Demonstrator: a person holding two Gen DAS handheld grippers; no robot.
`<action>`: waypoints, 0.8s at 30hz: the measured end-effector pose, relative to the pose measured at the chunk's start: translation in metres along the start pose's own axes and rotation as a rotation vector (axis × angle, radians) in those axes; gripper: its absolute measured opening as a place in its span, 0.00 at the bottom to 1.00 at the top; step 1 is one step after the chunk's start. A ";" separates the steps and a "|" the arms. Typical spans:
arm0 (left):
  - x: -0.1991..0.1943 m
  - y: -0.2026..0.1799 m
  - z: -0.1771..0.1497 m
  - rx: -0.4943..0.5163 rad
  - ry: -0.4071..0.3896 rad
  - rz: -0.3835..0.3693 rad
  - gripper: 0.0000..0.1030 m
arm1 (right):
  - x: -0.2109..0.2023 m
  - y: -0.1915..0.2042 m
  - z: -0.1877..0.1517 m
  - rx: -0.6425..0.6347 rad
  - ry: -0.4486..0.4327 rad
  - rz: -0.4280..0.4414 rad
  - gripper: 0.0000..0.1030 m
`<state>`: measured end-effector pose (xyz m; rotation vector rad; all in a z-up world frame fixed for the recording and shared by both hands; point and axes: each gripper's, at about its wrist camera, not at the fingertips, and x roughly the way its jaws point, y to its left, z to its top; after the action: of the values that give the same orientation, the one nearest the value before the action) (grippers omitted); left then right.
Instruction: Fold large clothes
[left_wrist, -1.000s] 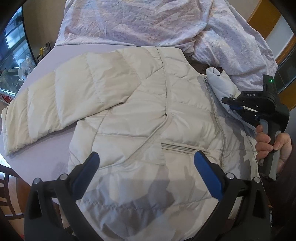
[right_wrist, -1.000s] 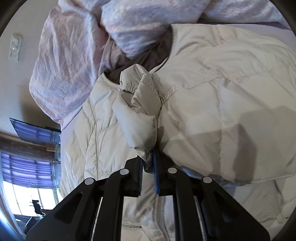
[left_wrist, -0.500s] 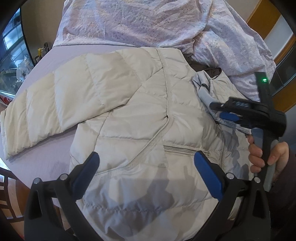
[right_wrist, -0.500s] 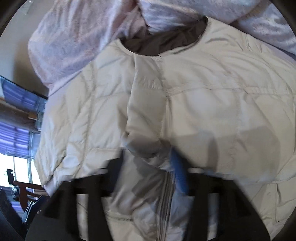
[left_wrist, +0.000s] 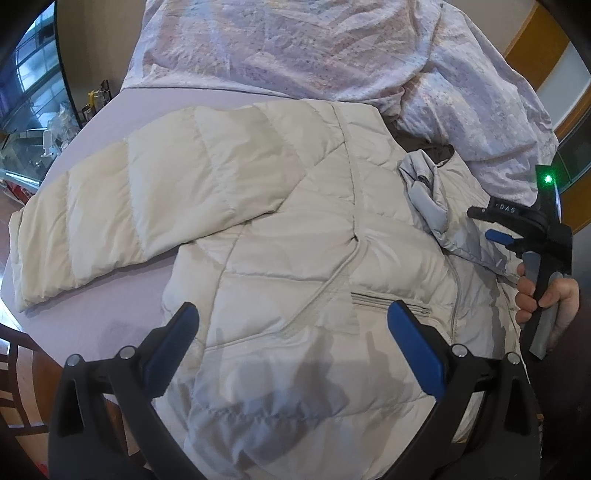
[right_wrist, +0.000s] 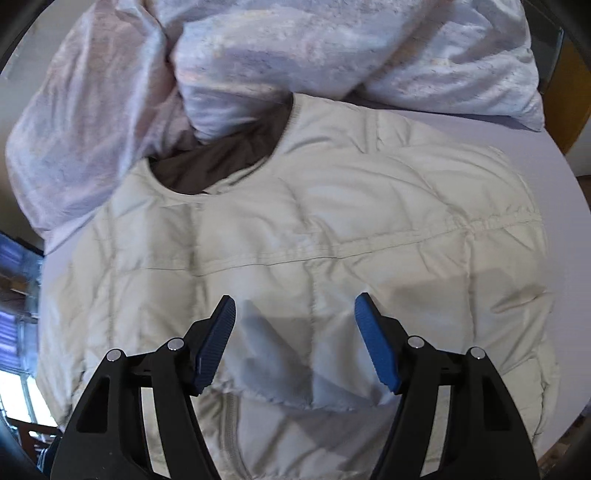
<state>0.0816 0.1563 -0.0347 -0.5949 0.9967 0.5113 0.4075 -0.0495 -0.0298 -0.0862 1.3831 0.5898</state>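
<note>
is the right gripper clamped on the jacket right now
No, the right gripper stands with its blue pads apart above the cream puffer jacket, and no fabric is pinched between them.

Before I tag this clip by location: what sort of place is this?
Probably a room in a home, likely a dining area. A puffer jacket lies on a round table under a lilac cloth, a wooden chair stands at its edge, and shelves of small items line the wall.
</note>
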 end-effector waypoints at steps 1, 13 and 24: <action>-0.001 0.002 0.000 -0.003 -0.001 0.006 0.98 | 0.003 0.004 0.000 -0.009 0.003 -0.016 0.68; -0.008 0.037 0.002 -0.091 -0.013 0.064 0.98 | 0.046 0.054 -0.013 -0.136 0.052 -0.230 0.87; -0.005 0.120 0.005 -0.313 0.014 0.132 0.98 | 0.049 0.054 -0.014 -0.140 0.040 -0.192 0.91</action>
<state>0.0055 0.2464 -0.0555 -0.8151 0.9804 0.7902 0.3748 0.0079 -0.0631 -0.3416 1.3535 0.5249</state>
